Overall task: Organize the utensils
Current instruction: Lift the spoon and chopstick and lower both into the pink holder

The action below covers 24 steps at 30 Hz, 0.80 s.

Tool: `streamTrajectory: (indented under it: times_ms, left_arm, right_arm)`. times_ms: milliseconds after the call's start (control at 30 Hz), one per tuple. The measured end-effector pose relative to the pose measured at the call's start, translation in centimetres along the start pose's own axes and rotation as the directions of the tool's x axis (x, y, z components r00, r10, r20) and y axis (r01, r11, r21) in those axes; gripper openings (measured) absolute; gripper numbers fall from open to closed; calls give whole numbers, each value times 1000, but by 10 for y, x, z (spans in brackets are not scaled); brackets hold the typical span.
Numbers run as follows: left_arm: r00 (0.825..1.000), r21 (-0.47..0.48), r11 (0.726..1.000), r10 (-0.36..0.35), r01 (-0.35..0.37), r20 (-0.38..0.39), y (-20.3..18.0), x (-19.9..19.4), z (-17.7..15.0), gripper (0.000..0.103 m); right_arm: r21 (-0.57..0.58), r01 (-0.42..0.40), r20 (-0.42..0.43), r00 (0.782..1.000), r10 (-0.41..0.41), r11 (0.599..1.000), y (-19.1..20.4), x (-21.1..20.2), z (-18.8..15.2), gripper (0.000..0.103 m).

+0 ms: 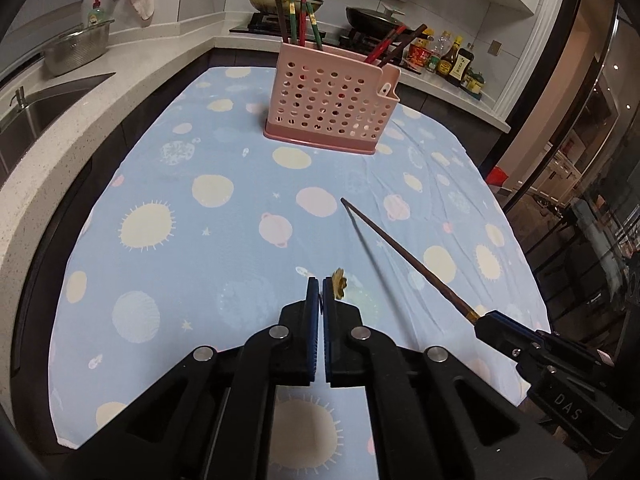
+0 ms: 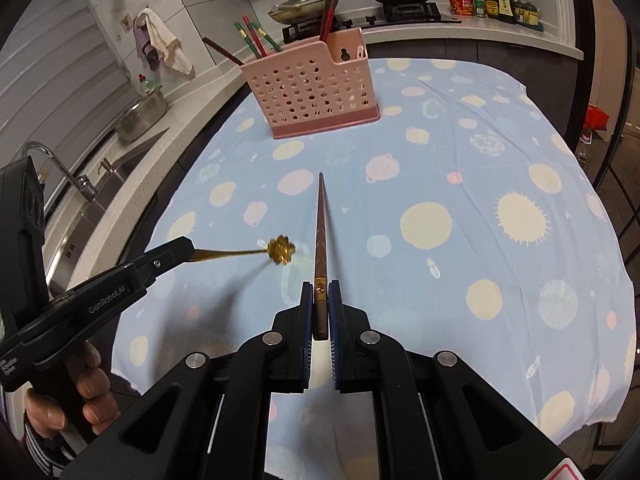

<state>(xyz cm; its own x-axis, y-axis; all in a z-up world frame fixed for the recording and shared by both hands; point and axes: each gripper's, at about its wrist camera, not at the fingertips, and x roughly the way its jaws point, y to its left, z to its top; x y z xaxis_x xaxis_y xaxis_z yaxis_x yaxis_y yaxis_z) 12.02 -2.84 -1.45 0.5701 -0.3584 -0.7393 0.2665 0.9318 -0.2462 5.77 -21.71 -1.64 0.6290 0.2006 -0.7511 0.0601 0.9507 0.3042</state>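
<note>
The right gripper [image 2: 320, 292] is clamped on the thick end of a dark brown chopstick [image 2: 321, 236], whose long axis runs straight forward out of the jaws, thin tip leading and raised above the cloth. The left gripper [image 1: 323, 286] is closed on the handle of a small gold spoon [image 2: 280, 251] with a flower-shaped bowl; in its own view only the bowl's edge peeks past the pads, so the exact hold on the handle is probably near its end, though that is hard to confirm. The spoon points across toward the chopstick, the two near each other but apart.

Ahead of both lies the pink perforated utensil holder [image 2: 310, 88], standing upright on the far part of the table, well apart from either tip. Red, green and brown chopsticks already stand in its compartments. The chopstick's axis aims roughly at the holder, slightly right of its centre; I judge the right hand the better lined up to deliver first, tipping the stick upright over an opening.

Under everything is a blue tablecloth [image 2: 460, 184] printed with suns and planets. Around it, a pale kitchen counter [image 1: 132, 92] with a sink [image 1: 44, 108], a stove carrying lidded pans, and sauce bottles [image 1: 452, 58]
</note>
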Motion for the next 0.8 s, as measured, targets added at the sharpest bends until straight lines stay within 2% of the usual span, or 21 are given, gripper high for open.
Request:
streamTrajectory:
  times_ms: [333,800]
  left_arm:
    - [997,10,1000,11,-12,72,1,-20,35,1]
    - [986,50,999,-4,-4,167,-7,-31,100,1]
  right_arm:
    - [45,-43,164,986,35,998,-10,-43,53,7]
    - [40,-84,298,952,68,996,-12,-54,123,7]
